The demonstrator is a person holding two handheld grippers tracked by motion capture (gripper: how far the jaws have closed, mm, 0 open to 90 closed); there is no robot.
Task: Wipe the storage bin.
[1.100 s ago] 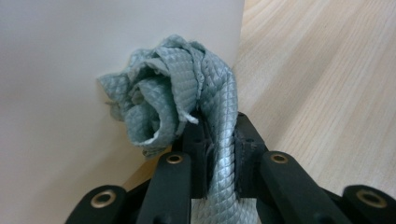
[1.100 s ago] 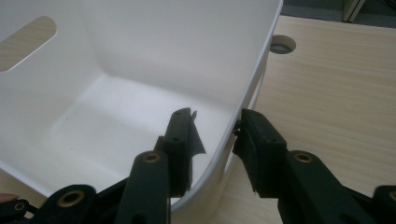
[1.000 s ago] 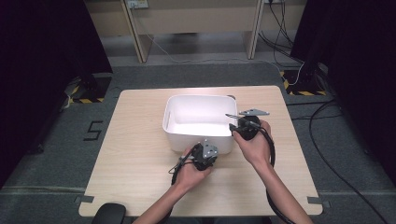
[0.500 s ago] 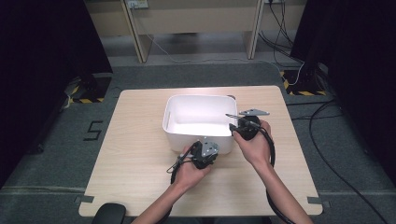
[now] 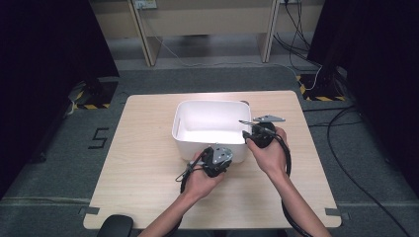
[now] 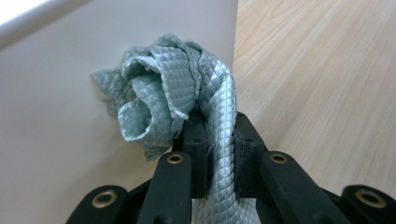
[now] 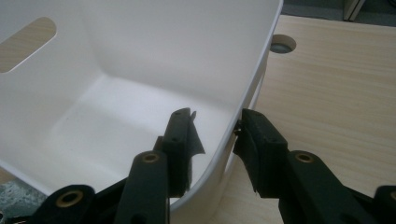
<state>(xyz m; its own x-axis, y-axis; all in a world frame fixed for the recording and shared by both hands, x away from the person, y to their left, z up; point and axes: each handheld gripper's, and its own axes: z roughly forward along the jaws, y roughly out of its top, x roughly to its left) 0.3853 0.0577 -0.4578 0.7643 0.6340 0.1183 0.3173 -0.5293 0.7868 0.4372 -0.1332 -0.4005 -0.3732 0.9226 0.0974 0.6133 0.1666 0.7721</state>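
A white plastic tub (image 5: pixel 210 103) stands in the middle of the wooden table (image 5: pixel 148 163). My left gripper (image 5: pixel 219 149) is at the tub's near wall, shut on a bunched grey-green quilted cloth (image 6: pixel 159 102). The cloth rises out of the jaws (image 6: pixel 218 135) and rests against the outside of the tub wall (image 6: pixel 56 140). My right gripper (image 5: pixel 245 134) straddles the tub's near right corner. One jaw is inside and one outside (image 7: pixel 215 123), with the tub wall (image 7: pixel 163 46) between them. The inner pad stands off the wall. These jaws have just been opening.
A round cable hole (image 7: pixel 282 44) sits in the table just beyond the tub's far right corner. A black object (image 5: pixel 116 226) lies at the table's front left edge. Bare wood lies left and right of the tub.
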